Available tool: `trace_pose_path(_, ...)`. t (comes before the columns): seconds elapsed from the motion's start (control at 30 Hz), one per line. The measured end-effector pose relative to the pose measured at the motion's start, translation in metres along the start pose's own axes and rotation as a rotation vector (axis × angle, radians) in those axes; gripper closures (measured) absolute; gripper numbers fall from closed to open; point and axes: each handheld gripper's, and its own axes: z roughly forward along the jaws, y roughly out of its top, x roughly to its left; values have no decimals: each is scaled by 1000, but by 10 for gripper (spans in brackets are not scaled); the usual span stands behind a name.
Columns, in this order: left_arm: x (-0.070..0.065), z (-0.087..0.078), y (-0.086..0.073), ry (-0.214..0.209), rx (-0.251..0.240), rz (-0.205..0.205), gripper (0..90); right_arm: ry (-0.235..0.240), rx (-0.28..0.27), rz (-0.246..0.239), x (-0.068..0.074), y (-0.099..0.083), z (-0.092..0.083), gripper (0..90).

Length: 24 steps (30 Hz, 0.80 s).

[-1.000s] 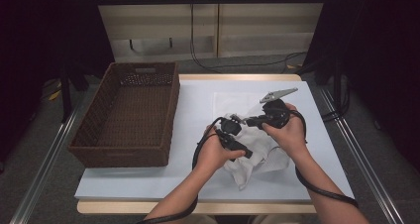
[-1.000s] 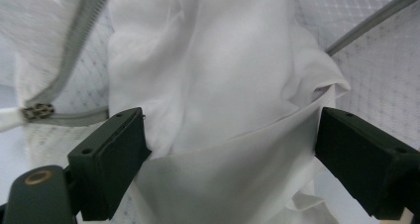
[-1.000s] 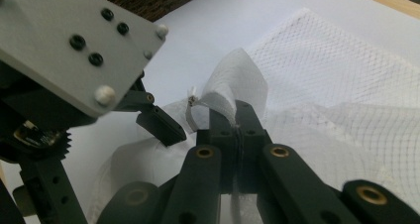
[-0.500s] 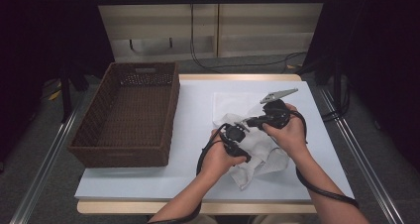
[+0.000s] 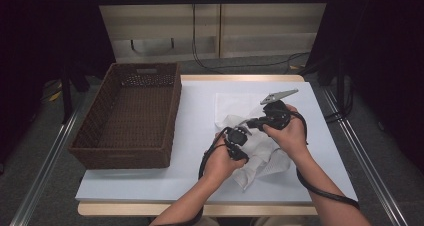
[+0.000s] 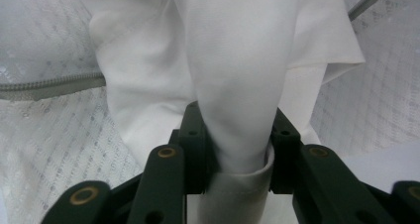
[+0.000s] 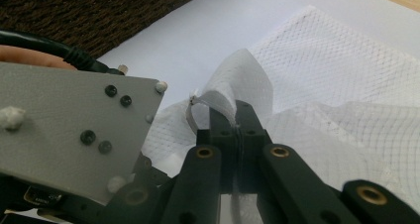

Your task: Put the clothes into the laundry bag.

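High view looks forward and down over the whole table [image 5: 200, 111]; both gripper views sit close, sharing the white cloth [image 6: 237, 60] with it.

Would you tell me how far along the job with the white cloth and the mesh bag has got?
Done: the right gripper is shut on the edge of the mesh bag. In hand: the left gripper, whose jaws have just been closing, pinches a fold of the white cloth lying on that bag. Left: most of the cloth lies outside, and the wicker basket holds nothing.

Beige cabinet [image 5: 220, 31] w/ cables behind table [image 5: 200, 106], dark sides, grey floor [image 5: 45, 151].
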Motion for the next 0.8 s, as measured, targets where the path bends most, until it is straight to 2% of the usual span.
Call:
trace_pose_path(0.1, 1, -1, -1, -16, -4, -7, 709, -3, 1, -4, -1, -1, -1, 895)
trace_pose_path(0.13, 1, -2, 0, -28, 15, -16, 714, -7, 5, -3, -1, -1, -1, 895)
trace_pose_path(0.2, 3, -2, 0, -46, 4, -29, 719, -2, 5, 2, -1, -1, -1, 895)
trace_pose_path(0.33, 7, -7, 1, -106, 7, -65, 726, -1, 1, -1, -2, -2, -1, 894)
trace_pose_path(0.37, 7, -8, 1, -115, 0, -84, 726, -2, 0, 2, -2, -2, -1, 895)
trace_pose_path(0.4, 8, -8, 1, -134, -9, -84, 727, -5, 2, 5, -3, -2, -2, 895)
trace_pose_path(0.43, 7, -10, 1, -138, -1, -82, 728, -9, 2, 2, -3, -2, -2, 895)
trace_pose_path(0.5, 5, -11, 2, -147, -16, -97, 729, -5, 0, 1, -3, -1, -3, 895)
trace_pose_path(0.53, 6, -13, 3, -151, 0, -90, 730, -4, -2, 2, -3, -1, -3, 895)
trace_pose_path(0.6, 7, -16, 4, -157, -12, -83, 731, -8, -2, 3, -2, -1, -4, 895)
trace_pose_path(0.63, 6, -17, 5, -158, -18, -97, 731, -7, -4, -1, -2, 0, -5, 895)
trace_pose_path(0.7, 6, -20, 7, -163, -30, -99, 732, -11, -3, 3, -2, 0, -6, 895)
trace_pose_path(0.8, 6, -25, 11, -164, -31, -95, 733, -9, -10, -2, -2, 0, -8, 895)
